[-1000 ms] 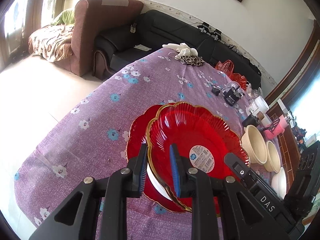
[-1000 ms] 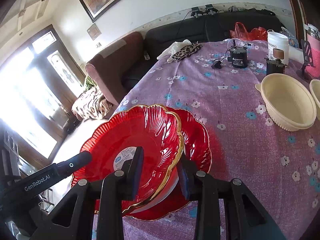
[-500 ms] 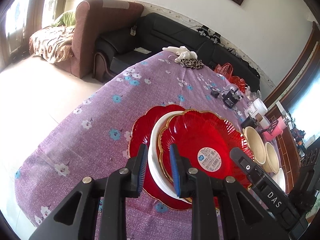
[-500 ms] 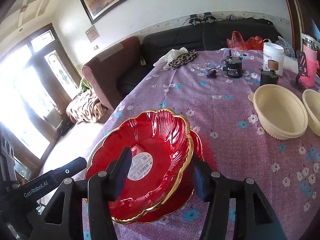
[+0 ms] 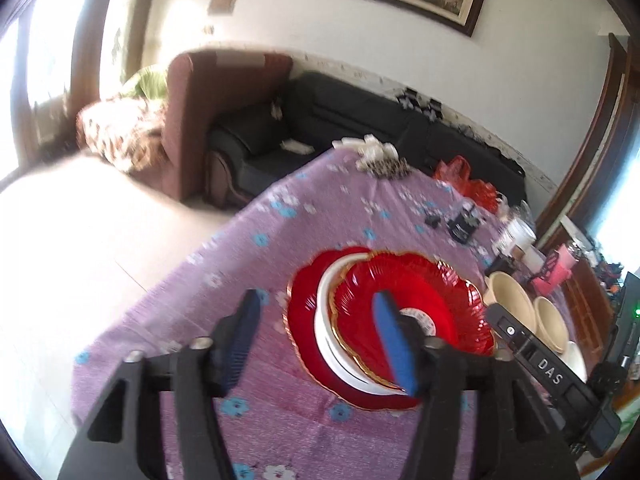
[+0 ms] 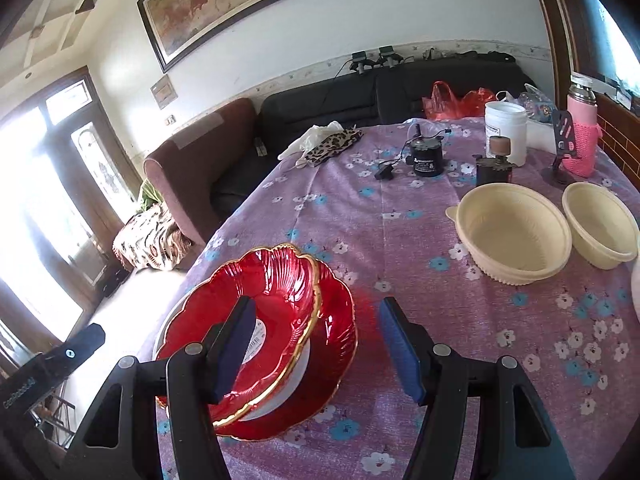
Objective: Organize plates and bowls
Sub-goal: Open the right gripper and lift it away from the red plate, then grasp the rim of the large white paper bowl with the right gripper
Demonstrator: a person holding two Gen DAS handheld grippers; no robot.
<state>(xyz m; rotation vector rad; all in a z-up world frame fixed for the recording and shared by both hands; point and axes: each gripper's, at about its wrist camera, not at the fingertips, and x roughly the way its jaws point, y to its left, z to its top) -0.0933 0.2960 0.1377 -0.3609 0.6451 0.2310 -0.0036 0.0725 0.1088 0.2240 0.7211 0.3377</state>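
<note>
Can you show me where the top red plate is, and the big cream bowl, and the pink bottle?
top red plate (image 6: pixel 276 292): right wrist view, on its ribbed inner surface.
big cream bowl (image 6: pixel 508 236): right wrist view, on the inside of its wall.
pink bottle (image 6: pixel 582 132): right wrist view, on its knitted pink sleeve.

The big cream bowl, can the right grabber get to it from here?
Probably yes. The big cream bowl sits in the open ahead of the right gripper, whose jaws are opening with nothing held; only bare tablecloth lies between.
</note>
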